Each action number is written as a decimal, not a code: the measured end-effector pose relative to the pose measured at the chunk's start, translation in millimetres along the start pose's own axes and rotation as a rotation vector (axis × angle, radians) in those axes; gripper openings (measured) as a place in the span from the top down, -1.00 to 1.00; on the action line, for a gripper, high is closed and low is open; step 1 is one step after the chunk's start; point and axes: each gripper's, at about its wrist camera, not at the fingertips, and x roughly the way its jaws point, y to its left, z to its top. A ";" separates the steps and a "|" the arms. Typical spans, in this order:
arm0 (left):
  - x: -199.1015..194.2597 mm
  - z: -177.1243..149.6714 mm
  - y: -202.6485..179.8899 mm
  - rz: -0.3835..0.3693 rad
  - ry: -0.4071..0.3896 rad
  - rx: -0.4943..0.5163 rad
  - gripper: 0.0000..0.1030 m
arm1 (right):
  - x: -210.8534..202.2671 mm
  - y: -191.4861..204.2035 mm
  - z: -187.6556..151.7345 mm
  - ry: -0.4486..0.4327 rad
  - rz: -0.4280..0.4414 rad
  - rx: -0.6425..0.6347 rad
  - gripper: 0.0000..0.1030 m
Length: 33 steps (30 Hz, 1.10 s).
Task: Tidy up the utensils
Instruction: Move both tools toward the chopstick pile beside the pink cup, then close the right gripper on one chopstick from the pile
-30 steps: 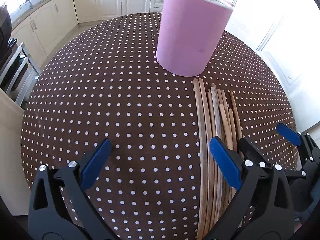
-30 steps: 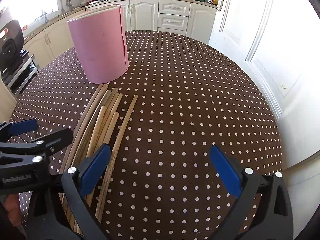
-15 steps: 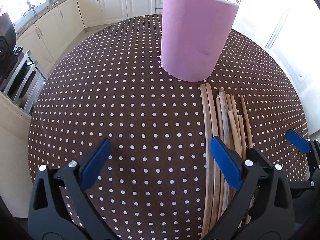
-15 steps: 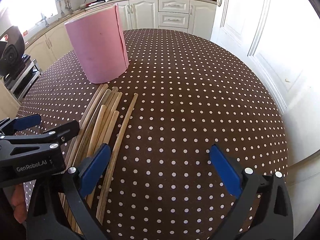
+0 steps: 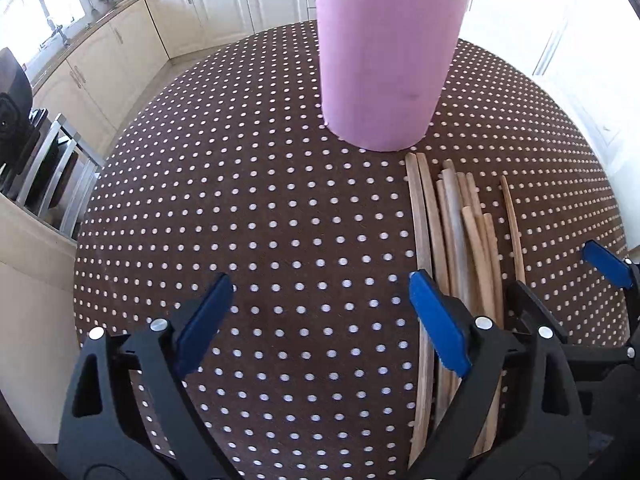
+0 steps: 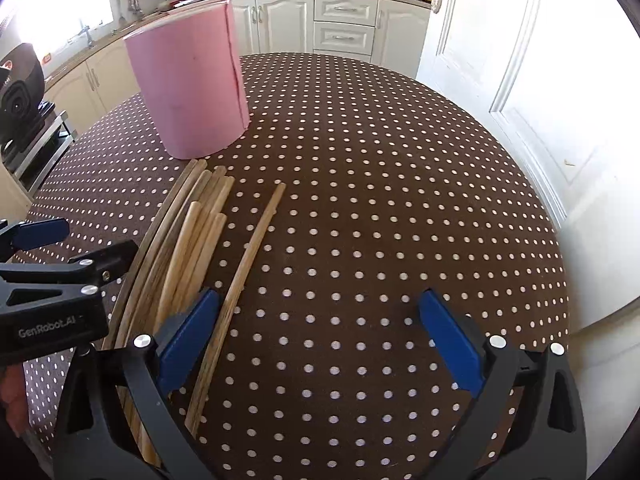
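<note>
Several wooden chopsticks (image 5: 460,232) lie side by side on the brown polka-dot table (image 5: 260,220), just in front of a tall pink cylinder holder (image 5: 384,56). One chopstick (image 6: 252,252) lies slightly apart on the right. My left gripper (image 5: 320,320) is open and empty, low over the table, its right finger over the chopsticks' near ends. My right gripper (image 6: 316,336) is open and empty, its left finger beside the bundle (image 6: 192,236). The holder also shows in the right wrist view (image 6: 188,88).
Kitchen cabinets (image 6: 344,28) and a counter with a stove stand beyond the table. A white door (image 6: 520,60) is on the right. A black appliance on a metal rack (image 6: 20,96) stands at the left. The table edge curves close on the right.
Both grippers have moved forward and lower toward the holder and chopsticks. Nothing was taken hold of; the chopsticks and holder have not moved.
</note>
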 end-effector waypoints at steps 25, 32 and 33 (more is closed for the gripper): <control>21.7 27.6 -12.4 -0.069 0.033 0.047 -0.71 | -3.9 -9.1 -0.9 0.007 -0.010 0.012 -0.86; 15.0 22.7 -20.5 -0.071 -0.001 0.073 -0.19 | -4.6 -8.0 -0.9 0.006 -0.011 0.017 -0.86; 11.4 20.0 -21.0 -0.074 -0.013 0.085 -0.03 | -4.6 -7.8 -0.9 0.006 -0.011 0.018 -0.87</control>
